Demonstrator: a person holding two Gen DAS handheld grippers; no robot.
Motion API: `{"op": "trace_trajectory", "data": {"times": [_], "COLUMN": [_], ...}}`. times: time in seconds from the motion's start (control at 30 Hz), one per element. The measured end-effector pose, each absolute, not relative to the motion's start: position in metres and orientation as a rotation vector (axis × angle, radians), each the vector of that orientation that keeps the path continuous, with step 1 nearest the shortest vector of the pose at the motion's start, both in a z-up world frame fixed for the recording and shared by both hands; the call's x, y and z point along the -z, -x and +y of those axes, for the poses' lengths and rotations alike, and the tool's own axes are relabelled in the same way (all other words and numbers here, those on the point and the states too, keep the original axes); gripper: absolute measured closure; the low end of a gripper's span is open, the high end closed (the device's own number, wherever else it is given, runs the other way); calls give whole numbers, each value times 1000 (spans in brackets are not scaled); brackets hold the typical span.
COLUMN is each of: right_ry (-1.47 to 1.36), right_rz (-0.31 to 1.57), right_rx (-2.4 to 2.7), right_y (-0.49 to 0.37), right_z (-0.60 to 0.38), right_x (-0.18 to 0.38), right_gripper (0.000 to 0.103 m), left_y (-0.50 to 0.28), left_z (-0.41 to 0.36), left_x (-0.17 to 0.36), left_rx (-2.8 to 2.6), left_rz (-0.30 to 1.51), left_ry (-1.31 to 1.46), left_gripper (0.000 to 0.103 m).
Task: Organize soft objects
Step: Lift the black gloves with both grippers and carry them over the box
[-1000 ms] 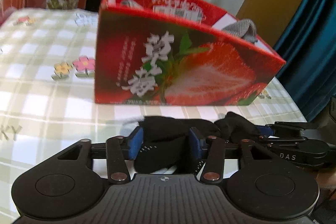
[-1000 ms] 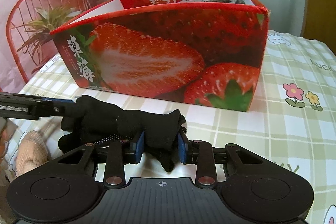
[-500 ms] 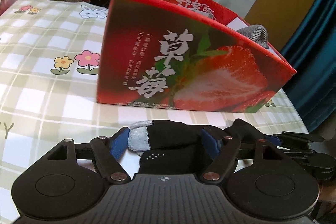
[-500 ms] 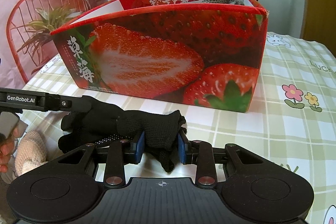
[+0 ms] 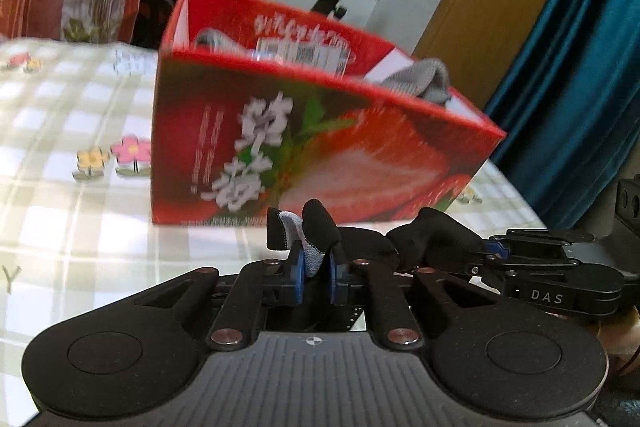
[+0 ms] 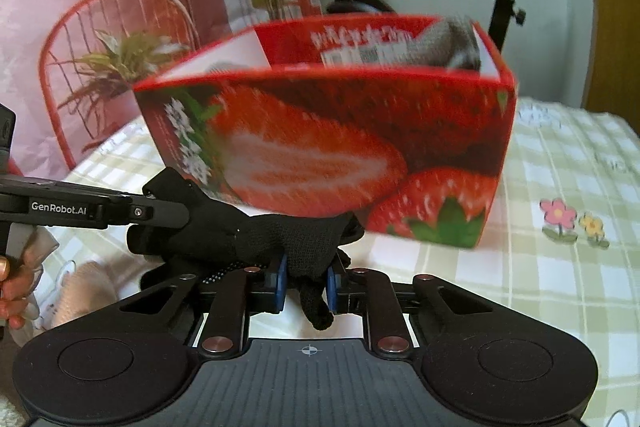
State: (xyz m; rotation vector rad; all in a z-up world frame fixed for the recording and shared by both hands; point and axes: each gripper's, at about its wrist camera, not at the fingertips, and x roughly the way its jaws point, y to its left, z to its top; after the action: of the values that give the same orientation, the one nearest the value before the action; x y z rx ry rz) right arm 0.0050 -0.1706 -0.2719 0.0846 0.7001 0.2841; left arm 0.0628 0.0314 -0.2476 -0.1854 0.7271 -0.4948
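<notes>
Black knit glove (image 6: 304,243) w/ grey fingertip (image 5: 310,251), bunched, limp.

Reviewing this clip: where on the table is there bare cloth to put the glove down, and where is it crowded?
Bare checked tablecloth lies left of the strawberry box, around the flower print. More lies right of the box. It is crowded in front of the box: the left gripper and right gripper both pinch the black glove there.
</notes>
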Motion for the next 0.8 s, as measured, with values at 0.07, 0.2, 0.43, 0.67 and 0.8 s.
{"op": "trace_trajectory", "data": {"times": [0.07, 0.2, 0.43, 0.67, 0.8], "right_ry": [-84, -87, -101, -99, -94], "right_rz": [671, 608, 493, 444, 455], "right_rx": [-294, -311, -342, -334, -308], "right_y": [-3, -2, -11, -46, -74], "right_z": [-170, -171, -175, -177, -176], "right_x": [262, 239, 188, 155, 151], "right_gripper": [86, 86, 86, 86, 86], "left_y": [-57, -50, -59, -90, -118], "left_z": [33, 37, 30, 22, 24], "left_x": [236, 209, 152, 127, 127], "left_rx": [494, 496, 496, 468, 443], "left_rz": [690, 610, 467, 405, 428], "left_ry": [182, 172, 148, 133, 151], "left_gripper": [90, 90, 90, 90, 90]}}
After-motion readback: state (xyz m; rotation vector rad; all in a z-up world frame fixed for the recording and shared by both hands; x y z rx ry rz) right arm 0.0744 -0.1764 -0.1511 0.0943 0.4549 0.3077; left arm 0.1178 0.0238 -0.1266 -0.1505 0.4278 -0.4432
